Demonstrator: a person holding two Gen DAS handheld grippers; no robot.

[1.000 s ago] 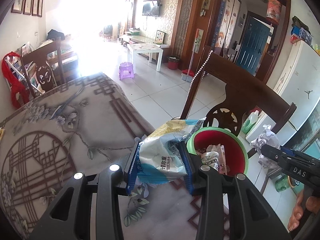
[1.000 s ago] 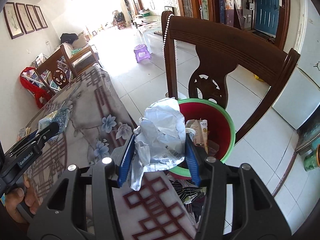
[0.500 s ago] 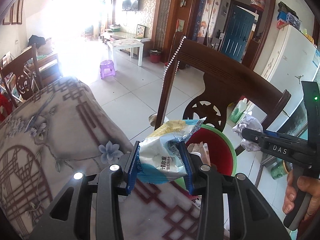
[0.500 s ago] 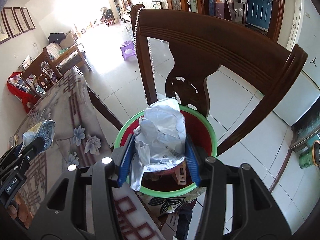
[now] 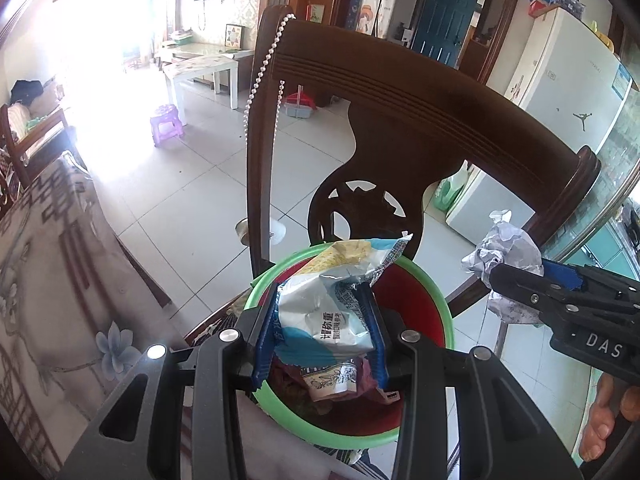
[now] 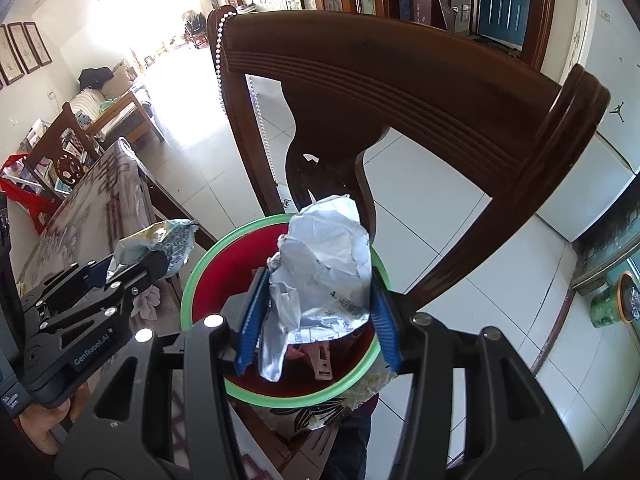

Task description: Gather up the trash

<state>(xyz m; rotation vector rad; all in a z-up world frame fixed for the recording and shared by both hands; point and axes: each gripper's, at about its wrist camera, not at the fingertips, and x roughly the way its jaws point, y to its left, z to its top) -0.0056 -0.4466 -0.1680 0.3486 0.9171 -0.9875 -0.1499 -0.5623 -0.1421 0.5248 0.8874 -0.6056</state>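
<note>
My left gripper [image 5: 320, 332] is shut on a blue, white and yellow snack bag [image 5: 336, 300] and holds it over a red bin with a green rim [image 5: 280, 412]. The bin stands on a wooden chair and holds several wrappers and a small paper cup [image 5: 332, 378]. My right gripper [image 6: 316, 312] is shut on a crumpled silver wrapper [image 6: 324, 264], also above the bin [image 6: 208, 264]. In the left wrist view the right gripper [image 5: 516, 280] and its wrapper [image 5: 504, 248] hang to the right of the bin. In the right wrist view the left gripper [image 6: 132, 266] with its bag [image 6: 160, 240] sits left of the bin.
The dark wooden chair back [image 5: 420, 92] rises right behind the bin, with a bead string [image 5: 260, 76] hung on its post. A table with a flowered cloth [image 5: 44, 264] lies to the left. A white fridge [image 5: 560, 92] stands at the right, tiled floor beyond.
Both grippers have moved from above the table edge to over the bin, still gripping their trash. The left gripper closed in on the bin from the left and sank a little.
</note>
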